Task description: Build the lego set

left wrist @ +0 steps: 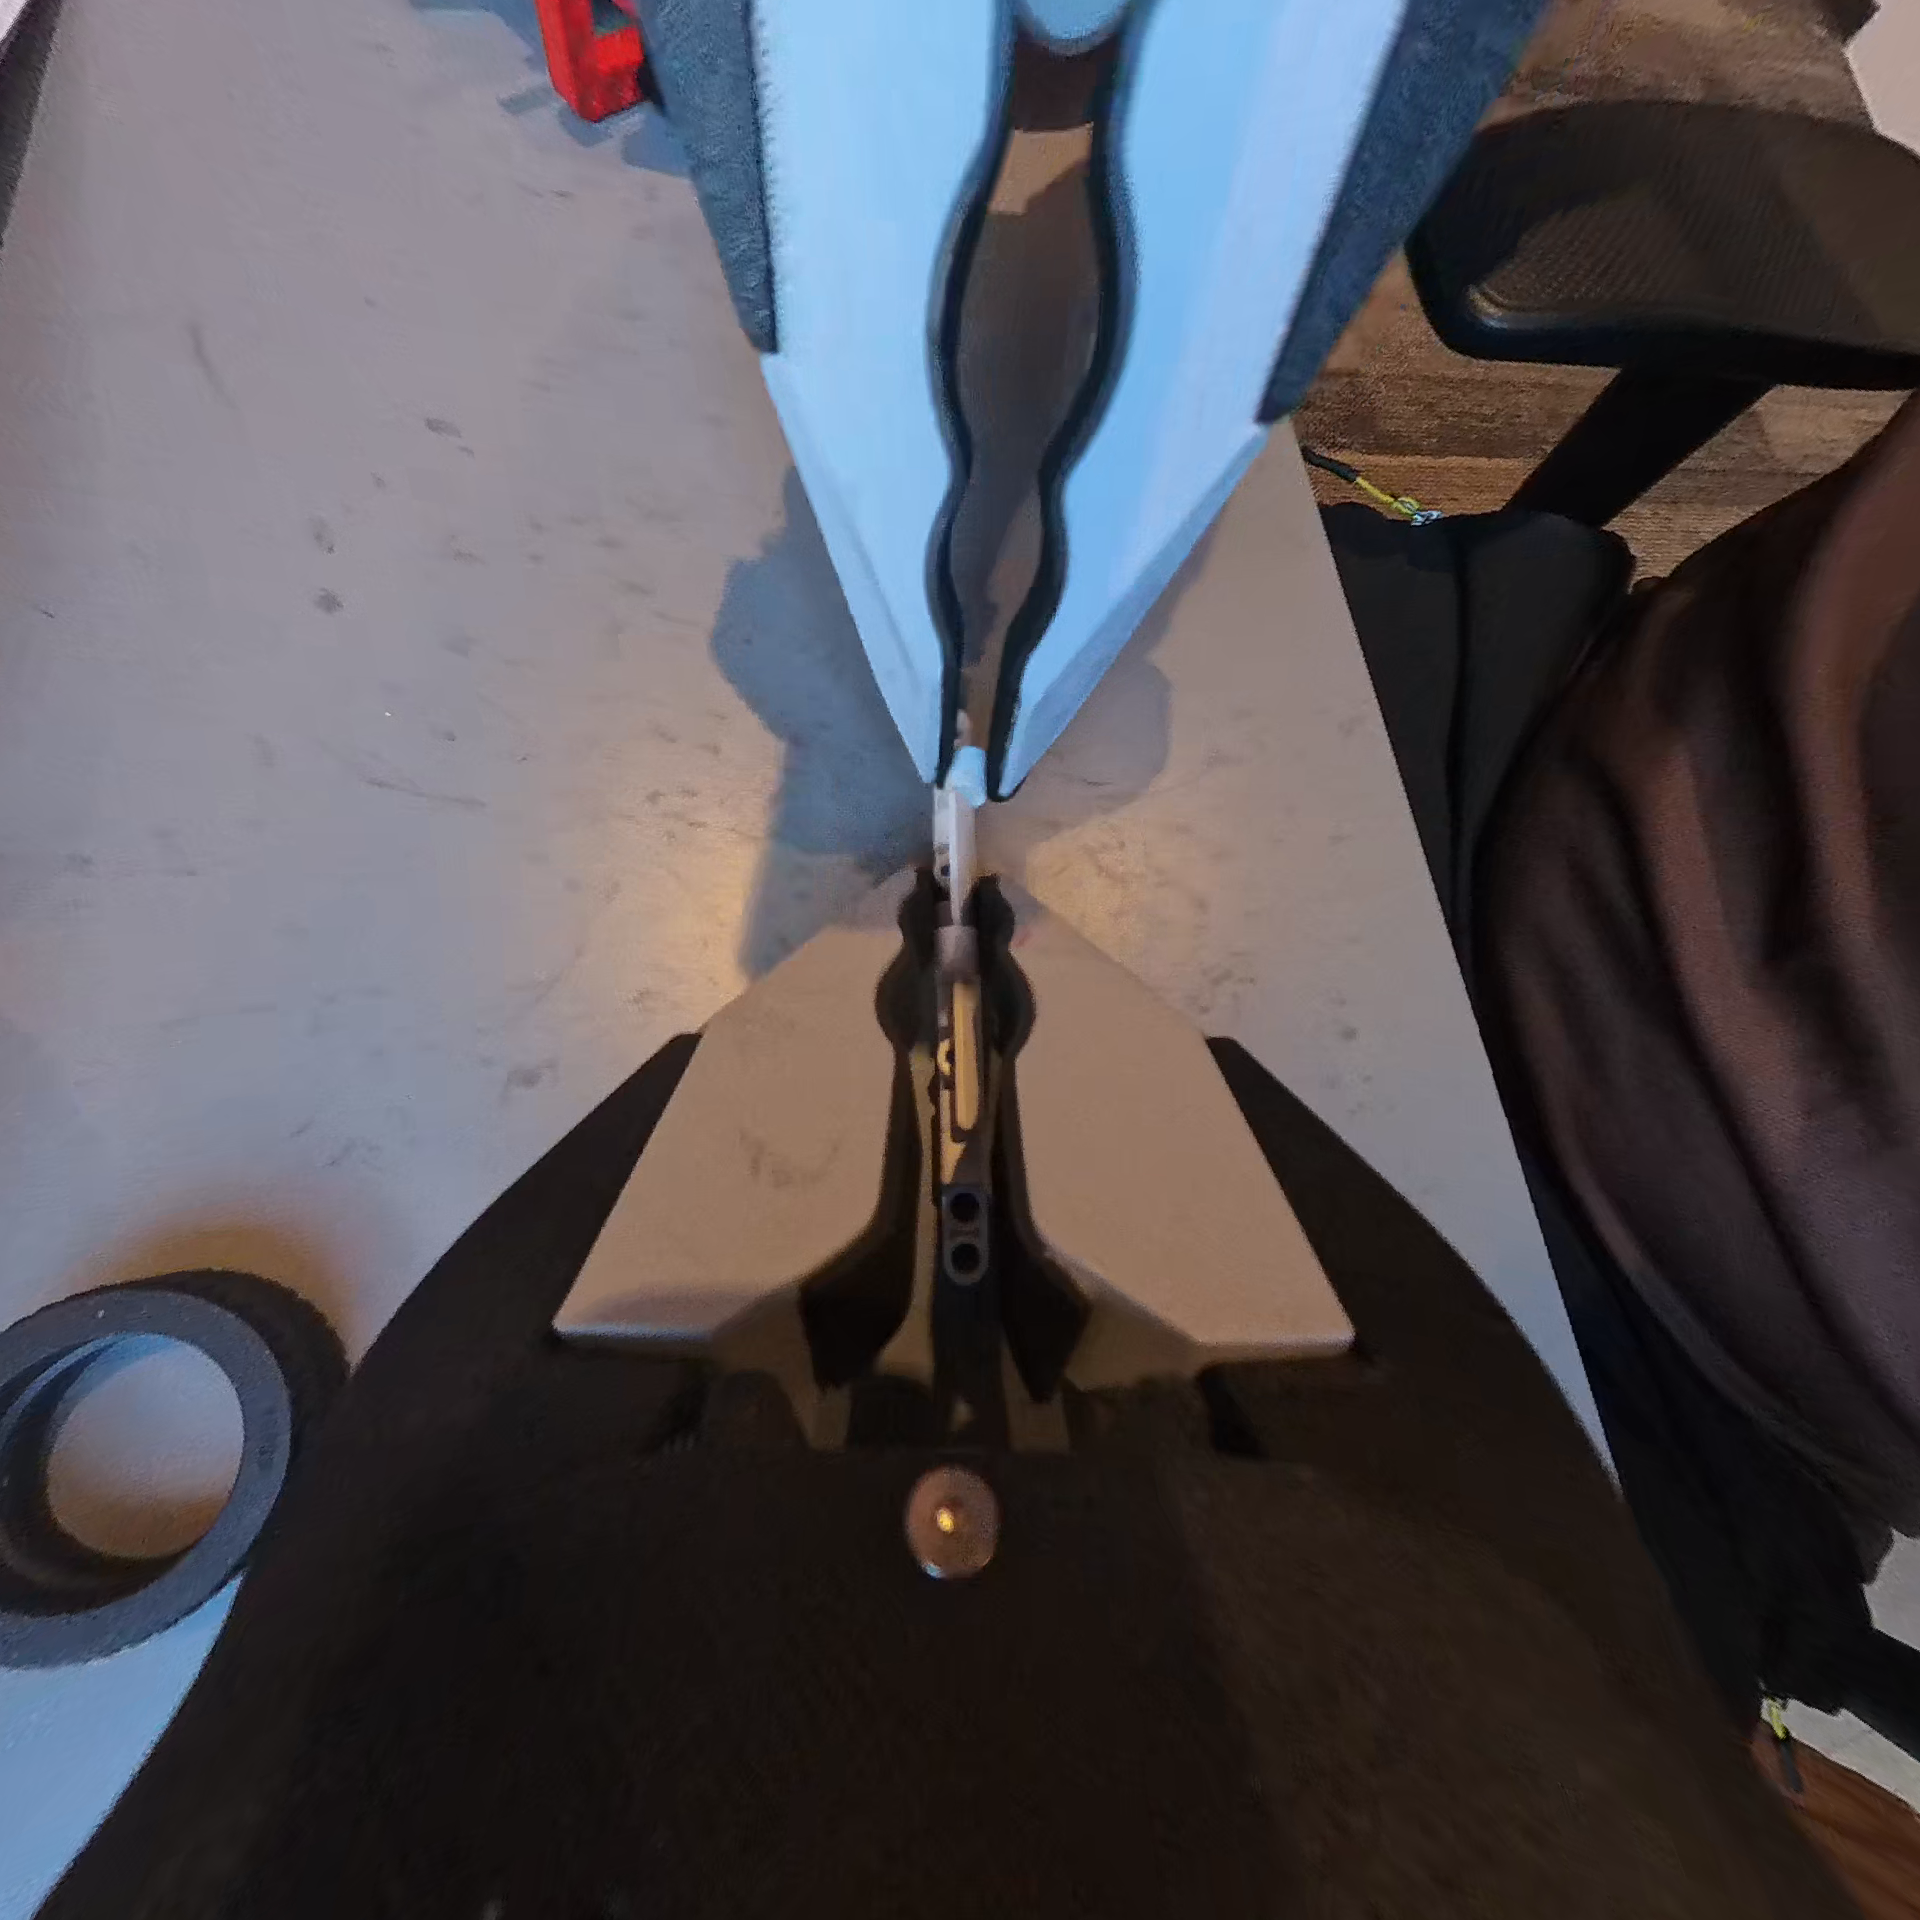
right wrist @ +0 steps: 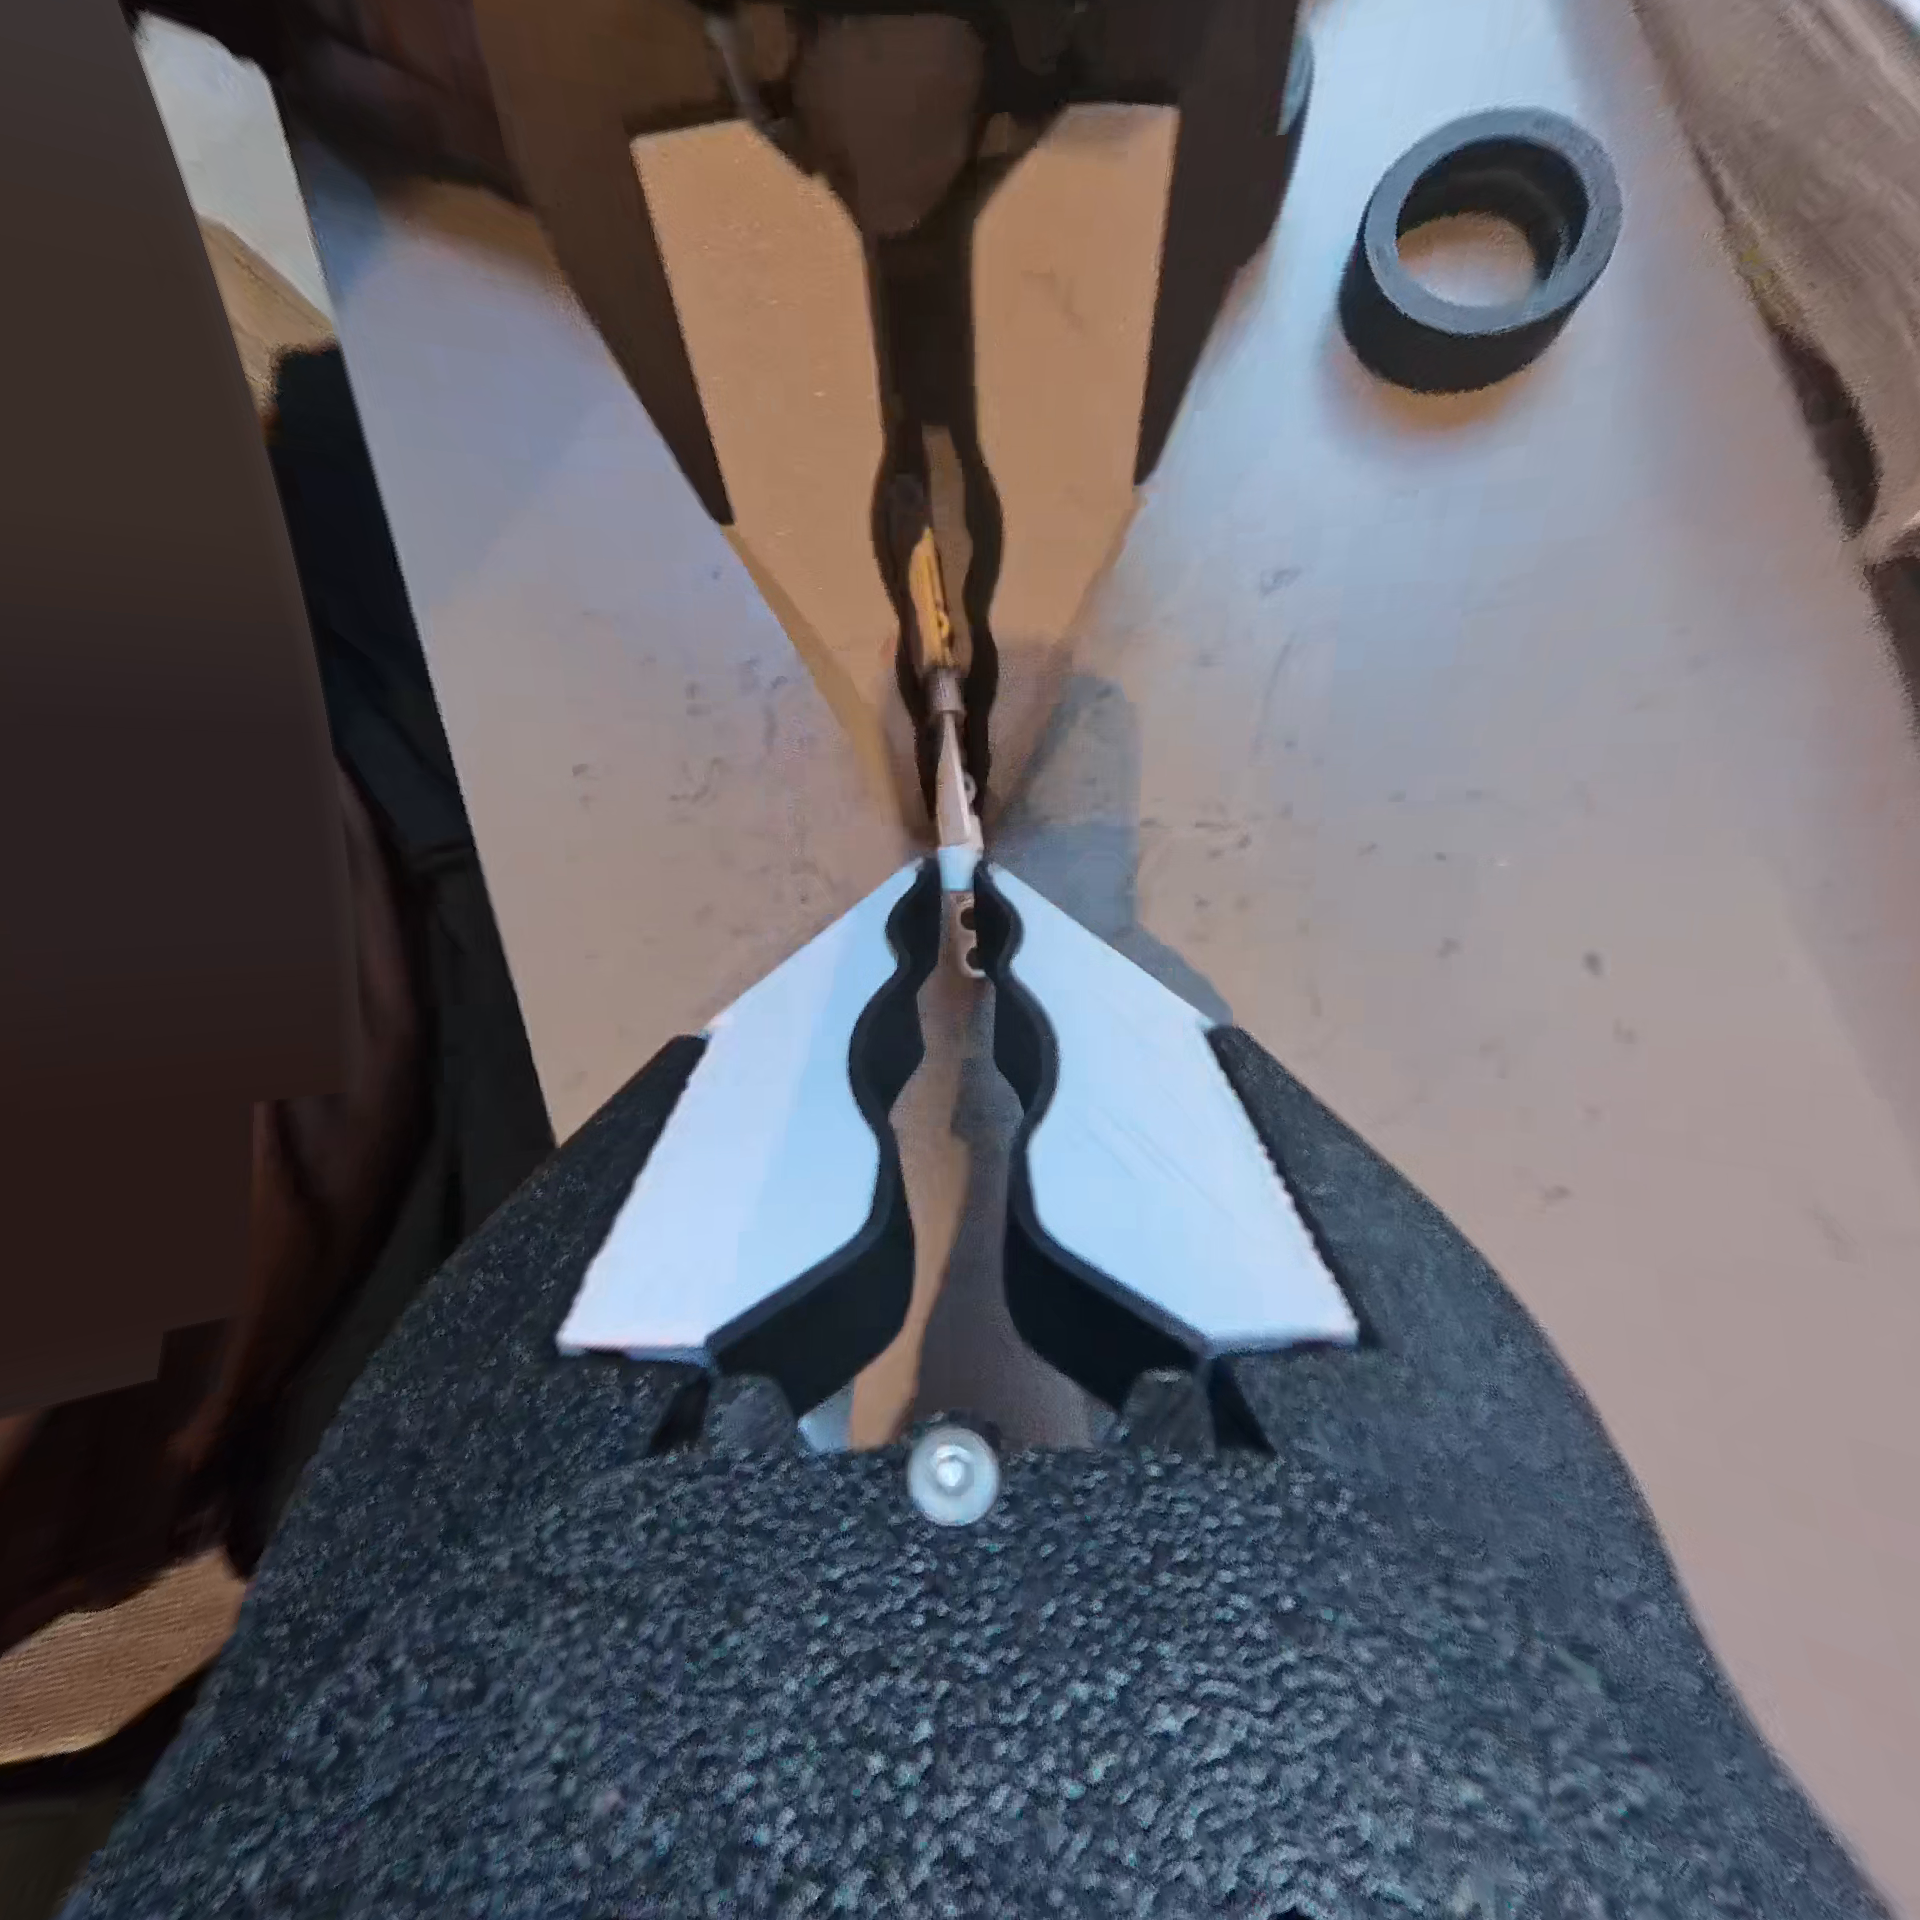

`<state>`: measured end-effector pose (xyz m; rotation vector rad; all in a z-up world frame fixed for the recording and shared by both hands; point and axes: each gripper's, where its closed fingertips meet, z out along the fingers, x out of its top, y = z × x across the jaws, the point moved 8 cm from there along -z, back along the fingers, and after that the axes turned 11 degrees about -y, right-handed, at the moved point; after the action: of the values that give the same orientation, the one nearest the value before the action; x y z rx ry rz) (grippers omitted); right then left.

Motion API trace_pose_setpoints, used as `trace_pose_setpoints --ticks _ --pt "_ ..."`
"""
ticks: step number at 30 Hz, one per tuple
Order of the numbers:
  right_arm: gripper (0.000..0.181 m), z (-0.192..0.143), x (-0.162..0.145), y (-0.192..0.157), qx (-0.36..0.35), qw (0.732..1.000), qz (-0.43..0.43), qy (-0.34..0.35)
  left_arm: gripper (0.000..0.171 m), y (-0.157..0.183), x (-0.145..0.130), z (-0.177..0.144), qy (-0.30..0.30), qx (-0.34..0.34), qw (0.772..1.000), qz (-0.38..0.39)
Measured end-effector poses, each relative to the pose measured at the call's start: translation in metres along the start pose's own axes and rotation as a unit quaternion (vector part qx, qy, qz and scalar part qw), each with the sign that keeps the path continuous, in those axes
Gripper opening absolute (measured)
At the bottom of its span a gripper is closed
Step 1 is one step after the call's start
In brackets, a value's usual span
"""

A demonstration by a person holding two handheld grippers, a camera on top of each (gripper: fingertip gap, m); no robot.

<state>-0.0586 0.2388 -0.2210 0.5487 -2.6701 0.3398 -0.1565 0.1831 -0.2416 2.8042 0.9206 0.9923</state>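
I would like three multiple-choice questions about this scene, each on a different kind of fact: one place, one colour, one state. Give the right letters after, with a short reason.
1. Where do the two grippers stand to each other?
A. side by side
B. tip to tip, facing
C. one above the other

2. What colour is the ring on the table?
A. black
B. red
C. white

3. What is the state of the left gripper?
A. wide open
B. shut on a lego piece
C. lying on the table

Answers:
1 B: the left gripper and right gripper meet at their tips.
2 A: the ring is black on the pale table.
3 B: its jaws clamp the grey lego piece.
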Motion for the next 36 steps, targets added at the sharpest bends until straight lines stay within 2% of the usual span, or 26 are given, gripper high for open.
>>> trace_pose_setpoints --ticks 3,8,12,14,20,22,28,36 --pt "0.007 0.001 -0.002 0.006 0.05 0.998 0.039 0.012 0.005 0.0 0.0 0.0 0.0 0.001 1.0 0.0" --pt "0.007 0.001 -0.001 0.008 0.062 0.998 0.024 0.001 0.004 0.0 0.0 0.0 0.0 0.0 1.0 0.0" --pt "0.007 0.003 -0.003 0.019 0.139 0.987 0.073 0.01 0.004 0.0 0.0 0.0 0.0 0.002 1.0 0.001" --pt "0.007 0.003 -0.001 0.018 0.127 0.99 0.054 0.0 0.005 0.0 0.0 0.0 -0.001 0.002 1.0 0.002" --pt "0.007 0.001 0.005 0.004 0.012 0.998 -0.057 -0.04 0.005 0.0 0.0 0.0 -0.001 0.001 1.0 0.001" --pt "0.007 0.0 0.008 0.005 0.013 0.996 -0.064 -0.059 0.005 0.0 0.0 0.0 0.0 -0.003 1.0 -0.003" --pt "0.006 0.001 0.024 0.003 0.008 0.98 -0.097 -0.173 0.005 0.001 0.0 0.0 0.0 0.005 1.0 -0.001" --pt "0.006 0.001 0.022 0.006 0.038 0.983 -0.049 -0.171 0.004 0.0 -0.001 0.0 0.004 0.001 1.0 -0.019"
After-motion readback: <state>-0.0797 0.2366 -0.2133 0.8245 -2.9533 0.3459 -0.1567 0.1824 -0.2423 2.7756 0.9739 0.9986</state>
